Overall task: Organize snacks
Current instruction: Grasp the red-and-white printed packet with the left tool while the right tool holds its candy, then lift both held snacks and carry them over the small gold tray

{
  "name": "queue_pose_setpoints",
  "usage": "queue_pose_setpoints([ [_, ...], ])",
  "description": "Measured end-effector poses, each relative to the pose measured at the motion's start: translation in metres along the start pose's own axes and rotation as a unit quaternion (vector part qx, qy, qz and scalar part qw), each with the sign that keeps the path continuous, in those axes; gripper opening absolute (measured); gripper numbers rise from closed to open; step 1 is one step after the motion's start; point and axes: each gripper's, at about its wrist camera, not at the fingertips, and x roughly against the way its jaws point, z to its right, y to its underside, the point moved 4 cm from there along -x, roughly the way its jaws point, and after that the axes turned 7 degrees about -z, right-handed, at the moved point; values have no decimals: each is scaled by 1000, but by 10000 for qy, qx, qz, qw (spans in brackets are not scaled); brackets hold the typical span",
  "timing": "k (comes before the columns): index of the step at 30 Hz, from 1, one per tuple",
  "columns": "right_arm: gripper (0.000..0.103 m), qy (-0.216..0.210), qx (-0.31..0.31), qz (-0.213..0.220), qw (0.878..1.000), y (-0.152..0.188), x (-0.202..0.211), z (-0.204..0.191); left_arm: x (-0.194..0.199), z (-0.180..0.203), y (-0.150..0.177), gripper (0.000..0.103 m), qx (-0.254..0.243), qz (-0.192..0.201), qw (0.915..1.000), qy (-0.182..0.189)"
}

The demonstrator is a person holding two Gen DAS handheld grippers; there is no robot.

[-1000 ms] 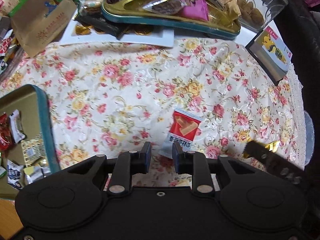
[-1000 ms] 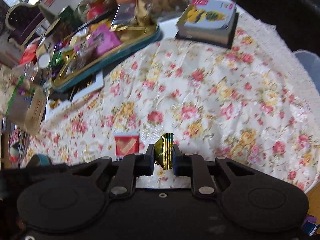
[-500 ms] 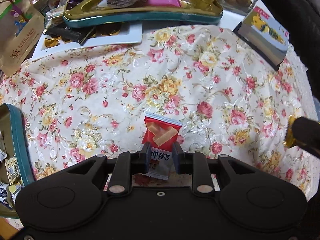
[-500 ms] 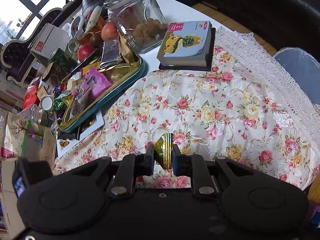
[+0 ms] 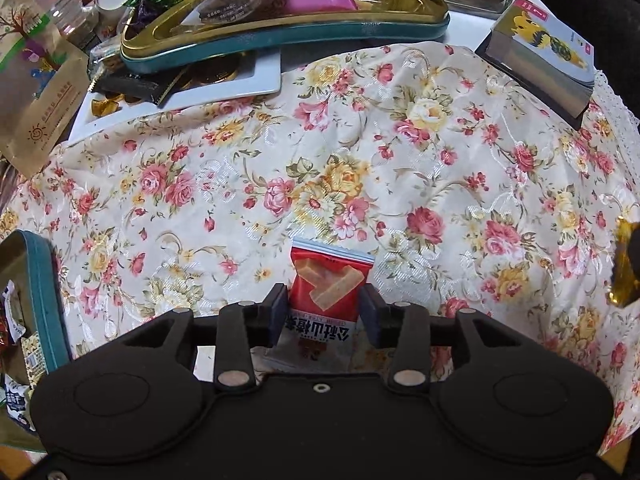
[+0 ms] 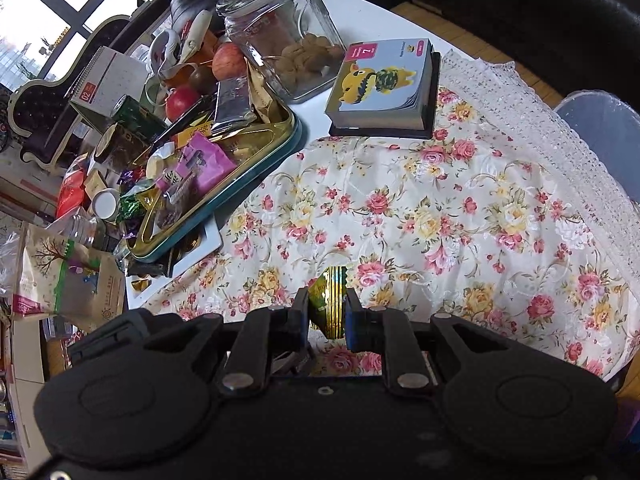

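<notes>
A red snack packet (image 5: 326,280) with a white lower end lies on the floral tablecloth (image 5: 360,168). My left gripper (image 5: 323,312) points down over it, a finger on each side. Its jaws are opening, and the pads stand just off the packet's edges. In the right wrist view, my right gripper (image 6: 327,312) is shut on a gold foil-wrapped candy (image 6: 330,300), held above the cloth. That gold candy (image 5: 624,276) also shows at the right edge of the left wrist view. A teal-rimmed tin (image 5: 42,292) with several small packets sits at the left.
A gold tray with a teal rim (image 6: 296,128), heaped with snacks, sits on a white board at the back. Near it stand a glass cookie jar (image 6: 280,28), a thick book (image 6: 384,84) and a brown paper bag (image 5: 36,92). The cloth's lace edge (image 6: 560,128) hangs at the right.
The left gripper came down over the red packet and its jaws spread wide around it. The right gripper lifted the gold candy higher and tilted.
</notes>
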Motion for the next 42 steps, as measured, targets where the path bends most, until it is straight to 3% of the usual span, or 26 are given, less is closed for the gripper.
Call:
queue_pose_setpoints([
  [9,19,-3,-129,31,9999,-3,2,6,-7,-5,-6,55,274,13,9993,267],
  [13,19,-15,-94,17,10000,-2,1,4,-6,-4,-7,46,248,3,9990,360],
  [21,19,-31,-168,46,9998,-6,3,7,8,-15,-7,44,768,-281,9939,736],
  [30,19,4,-246,60,9997,-7,2,6,71,-37,-9,44,804,249,9956,407],
  [35,19,33,-126,-8,9999,-2,-4,-4,106,-69,-9,44,891,539,9943,227],
  [42,19,96,45,-84,9999,4,-14,-24,139,-137,2,44,1275,791,9881,-343],
])
